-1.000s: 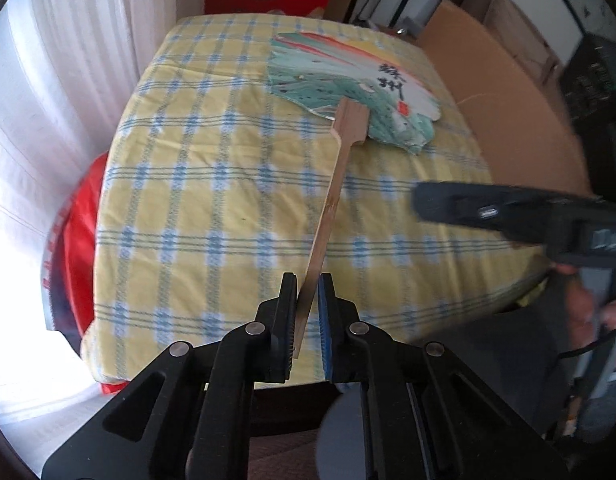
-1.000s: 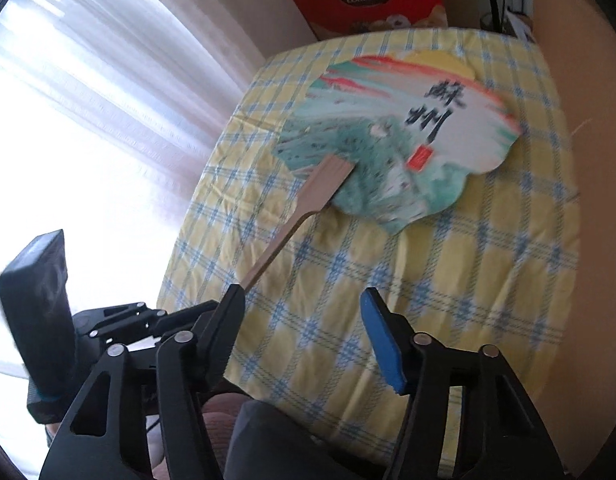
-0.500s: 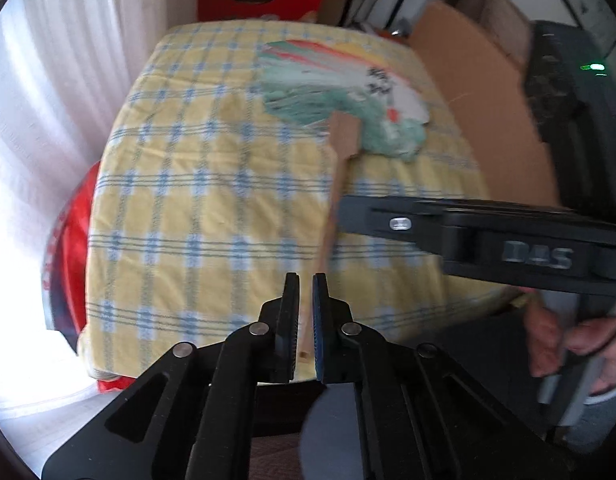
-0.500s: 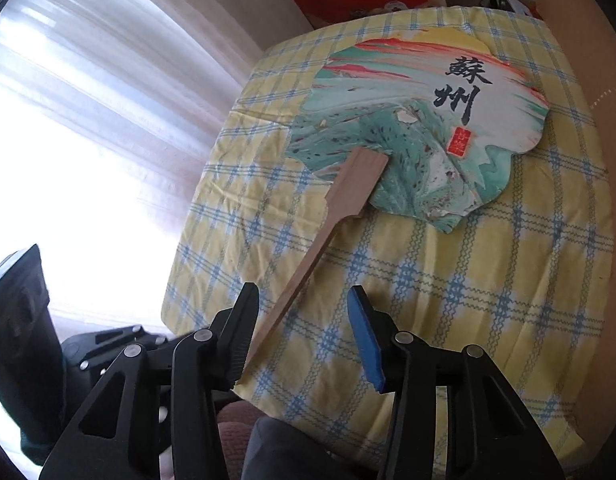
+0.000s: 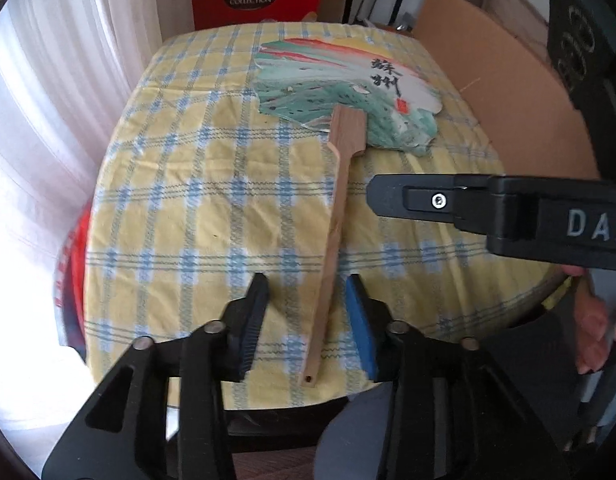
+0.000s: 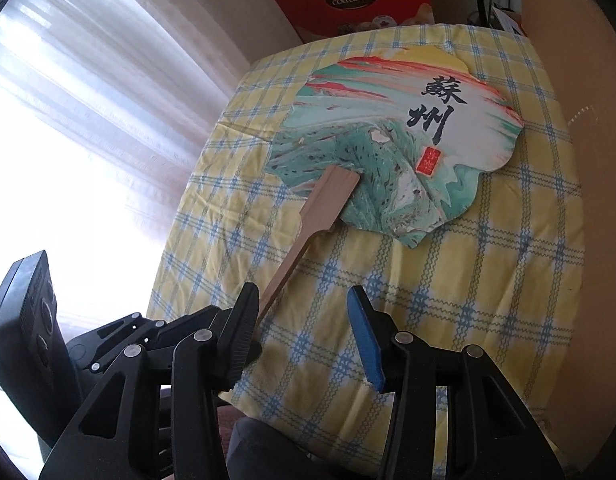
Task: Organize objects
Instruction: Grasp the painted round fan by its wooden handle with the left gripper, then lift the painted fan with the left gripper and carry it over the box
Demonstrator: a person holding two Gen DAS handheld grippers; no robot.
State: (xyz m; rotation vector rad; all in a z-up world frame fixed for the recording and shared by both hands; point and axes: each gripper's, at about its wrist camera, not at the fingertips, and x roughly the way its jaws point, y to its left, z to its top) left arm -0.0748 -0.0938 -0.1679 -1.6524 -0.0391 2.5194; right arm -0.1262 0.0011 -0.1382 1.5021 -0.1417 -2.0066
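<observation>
A painted paper fan (image 5: 347, 88) with a long wooden handle (image 5: 331, 240) lies flat on the yellow checked tablecloth (image 5: 180, 184). My left gripper (image 5: 308, 320) is open, its fingers on either side of the handle's near end without gripping it. The fan also shows in the right wrist view (image 6: 387, 148), its handle (image 6: 304, 240) running toward the lower left. My right gripper (image 6: 300, 328) is open and empty above the table's near edge, to the right of the handle. Its body shows in the left wrist view (image 5: 507, 216).
A red box (image 5: 256, 0) stands behind the table. A large cardboard sheet (image 5: 507, 92) lines the right side. White curtains (image 6: 88, 120) hang on the left. A red object (image 5: 74, 264) lies below the table's left edge.
My left gripper has opened and let go of the fan handle, which now lies on the cloth. My right gripper has moved in closer over the table.
</observation>
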